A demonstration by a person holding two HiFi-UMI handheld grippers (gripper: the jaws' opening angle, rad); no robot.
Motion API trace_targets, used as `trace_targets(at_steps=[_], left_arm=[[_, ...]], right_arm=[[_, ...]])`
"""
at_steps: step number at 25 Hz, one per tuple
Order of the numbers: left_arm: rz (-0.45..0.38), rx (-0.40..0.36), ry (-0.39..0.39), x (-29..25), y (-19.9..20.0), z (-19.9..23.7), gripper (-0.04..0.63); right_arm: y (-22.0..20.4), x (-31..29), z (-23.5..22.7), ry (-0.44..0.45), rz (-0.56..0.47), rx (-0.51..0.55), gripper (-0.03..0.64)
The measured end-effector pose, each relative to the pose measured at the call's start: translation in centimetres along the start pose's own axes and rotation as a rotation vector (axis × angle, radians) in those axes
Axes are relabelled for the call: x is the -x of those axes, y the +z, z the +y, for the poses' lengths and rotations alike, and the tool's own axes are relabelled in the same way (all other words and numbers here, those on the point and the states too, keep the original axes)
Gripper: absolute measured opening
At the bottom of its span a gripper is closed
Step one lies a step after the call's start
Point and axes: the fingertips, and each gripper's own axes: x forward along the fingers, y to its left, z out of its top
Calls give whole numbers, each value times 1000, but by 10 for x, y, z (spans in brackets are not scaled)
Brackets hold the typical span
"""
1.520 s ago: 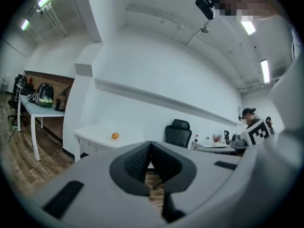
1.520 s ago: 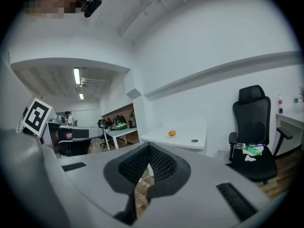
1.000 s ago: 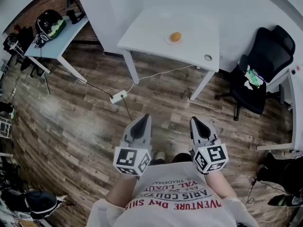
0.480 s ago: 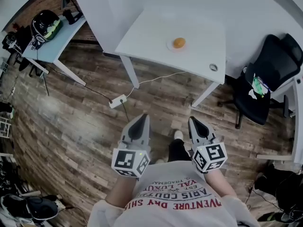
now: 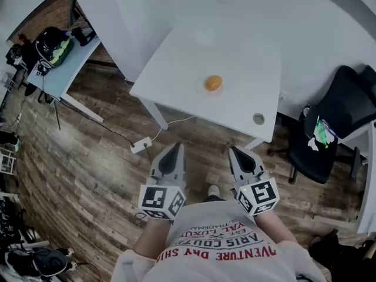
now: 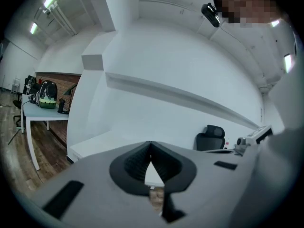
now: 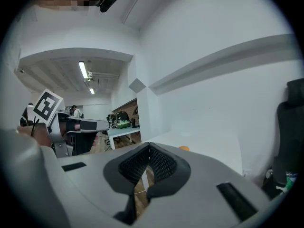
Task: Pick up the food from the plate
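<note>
An orange piece of food (image 5: 213,83) lies on a small white plate (image 5: 201,88) in the middle of a white table (image 5: 176,69), seen in the head view; a sliver of the food (image 7: 184,148) also shows in the right gripper view. Both grippers are held close to the person's chest, well short of the table. My left gripper (image 5: 175,147) is shut with nothing between its jaws, tips meeting (image 6: 150,144). My right gripper (image 5: 234,150) is likewise shut and empty, its tips together (image 7: 149,146).
A black office chair (image 5: 329,128) stands right of the table. A pale blue desk (image 5: 64,69) with a helmet and bags sits at the far left. A white power strip (image 5: 140,145) and cable lie on the wood floor. A round grommet (image 5: 258,118) is near the table's front right corner.
The table and food have drawn nearer and lower in the head view as the person walks toward them. Both grippers stay shut at chest height.
</note>
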Motion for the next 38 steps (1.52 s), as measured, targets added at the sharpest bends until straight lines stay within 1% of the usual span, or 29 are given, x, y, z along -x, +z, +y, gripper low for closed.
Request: trace_targets(at_steps=[7, 14, 18, 22, 23, 26, 28, 31, 34, 38], left_arm=[[21, -10, 26, -86, 0, -13, 3], [106, -14, 26, -141, -15, -5, 3], [126, -13, -18, -179, -14, 3, 3], [159, -55, -50, -226, -14, 22, 3], [173, -55, -56, -238, -15, 29, 3], [210, -20, -99, -273, -13, 46, 3], [231, -18, -133, -292, -12, 56, 3], [273, -44, -180, -321, -19, 68, 3], [330, -79, -245, -347, -33, 71, 3], [398, -113, -287, -373, -54, 75, 3]], right_arm=[[-3, -38, -88, -17, 33, -32, 11], [-13, -64, -124, -62, 69, -54, 11], [-13, -83, -144, -117, 74, -67, 11], [-8, -108, -170, -208, 78, -84, 11], [-7, -116, -176, -226, 82, -92, 11], [0, -145, -190, -274, 88, -112, 11], [1, -166, -196, -301, 88, -133, 11], [0, -195, -209, -335, 97, -162, 11], [3, -217, -223, -369, 107, -163, 11], [2, -234, -234, -392, 133, -165, 11]])
